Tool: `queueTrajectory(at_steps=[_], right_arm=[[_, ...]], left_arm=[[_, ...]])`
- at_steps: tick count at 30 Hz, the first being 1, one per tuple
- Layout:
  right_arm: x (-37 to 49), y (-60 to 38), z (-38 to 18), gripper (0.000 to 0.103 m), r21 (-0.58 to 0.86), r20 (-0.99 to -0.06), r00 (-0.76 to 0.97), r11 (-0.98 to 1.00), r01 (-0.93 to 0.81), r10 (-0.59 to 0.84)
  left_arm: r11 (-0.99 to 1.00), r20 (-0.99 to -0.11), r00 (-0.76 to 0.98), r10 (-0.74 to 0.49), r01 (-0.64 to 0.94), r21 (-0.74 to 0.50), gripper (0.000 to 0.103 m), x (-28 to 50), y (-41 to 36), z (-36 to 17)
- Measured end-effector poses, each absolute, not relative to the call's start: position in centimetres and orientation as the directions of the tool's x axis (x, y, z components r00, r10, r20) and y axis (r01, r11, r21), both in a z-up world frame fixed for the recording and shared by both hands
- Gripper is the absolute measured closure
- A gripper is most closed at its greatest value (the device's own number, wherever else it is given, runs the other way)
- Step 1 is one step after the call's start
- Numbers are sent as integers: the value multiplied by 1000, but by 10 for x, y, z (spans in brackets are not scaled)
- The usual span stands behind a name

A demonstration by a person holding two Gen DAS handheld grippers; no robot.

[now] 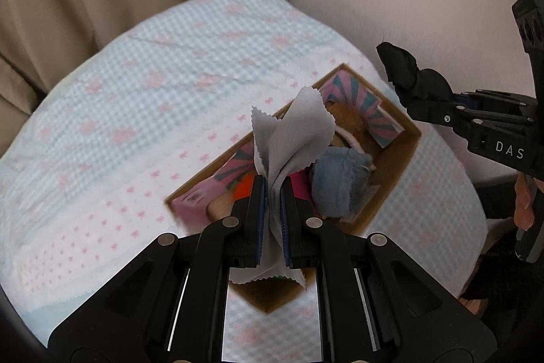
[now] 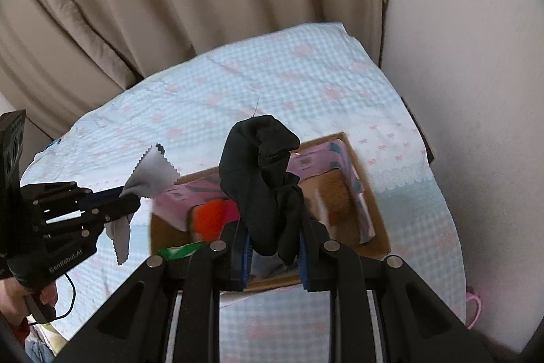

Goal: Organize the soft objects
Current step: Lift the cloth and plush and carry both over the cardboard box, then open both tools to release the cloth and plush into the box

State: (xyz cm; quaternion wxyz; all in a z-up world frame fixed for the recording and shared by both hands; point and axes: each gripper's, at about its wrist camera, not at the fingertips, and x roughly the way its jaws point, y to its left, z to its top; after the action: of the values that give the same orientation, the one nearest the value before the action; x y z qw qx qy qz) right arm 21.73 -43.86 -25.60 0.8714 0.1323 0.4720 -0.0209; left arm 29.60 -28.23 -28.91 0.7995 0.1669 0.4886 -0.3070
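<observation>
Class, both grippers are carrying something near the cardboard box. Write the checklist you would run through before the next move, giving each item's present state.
1. Left gripper clamped on the grey cloth: ok.
2. Right gripper clamped on the black fabric: ok.
3. Cardboard box open on top: ok.
4. Free room in the box: cannot tell; a blue bundle and an orange item already lie inside.
5. Grippers apart from each other: ok.
6. Grey cloth directly over the opening: cannot tell.
</observation>
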Motion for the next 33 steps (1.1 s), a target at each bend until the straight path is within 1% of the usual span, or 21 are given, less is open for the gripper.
queueTrajectory(at_steps=[5,8,12,13,14,15,16,17,18,20,27,33], right_arm=[[240,-466,-292,83,243,-858,496,955,169,131],[250,-472,-311,83,245,-873,466,955,168,142],[260,-477,-327,83,243,-886,441,954,176,144],[264,-478,-331,83,246,-889,432,953,178,149],[267,-480,-334,80,250,-893,423,951,183,153],[270,-482,-337,69,257,-894,420,947,192,157],[272,-483,-339,59,264,-893,419,945,194,163],[275,-484,-340,36,273,-891,420,942,195,171],[276,-485,-341,16,286,-887,424,939,194,182],[277,-485,-341,4,296,-884,425,936,190,194],[269,-486,-337,3,293,-886,427,931,219,179],[261,-480,-323,3,276,-885,437,936,218,159]], left_arm=[[792,-911,281,-301,606,-75,96,313,-310,-326],[792,-927,257,-274,607,-66,96,321,-323,-348],[799,-936,263,-236,601,-32,96,328,-330,-362],[802,-936,262,-233,596,-33,92,330,-330,-364],[806,-936,263,-232,592,-34,87,333,-329,-365],[805,-935,268,-232,592,-31,59,334,-329,-365],[803,-934,271,-234,596,-29,9,334,-328,-364],[798,-932,277,-234,602,-22,2,334,-328,-364],[795,-931,283,-233,606,-15,0,335,-327,-364],[796,-934,280,-221,606,-6,0,334,-326,-367],[814,-938,268,-221,581,-26,0,328,-312,-362],[824,-927,300,-225,567,-16,0,316,-298,-336]])
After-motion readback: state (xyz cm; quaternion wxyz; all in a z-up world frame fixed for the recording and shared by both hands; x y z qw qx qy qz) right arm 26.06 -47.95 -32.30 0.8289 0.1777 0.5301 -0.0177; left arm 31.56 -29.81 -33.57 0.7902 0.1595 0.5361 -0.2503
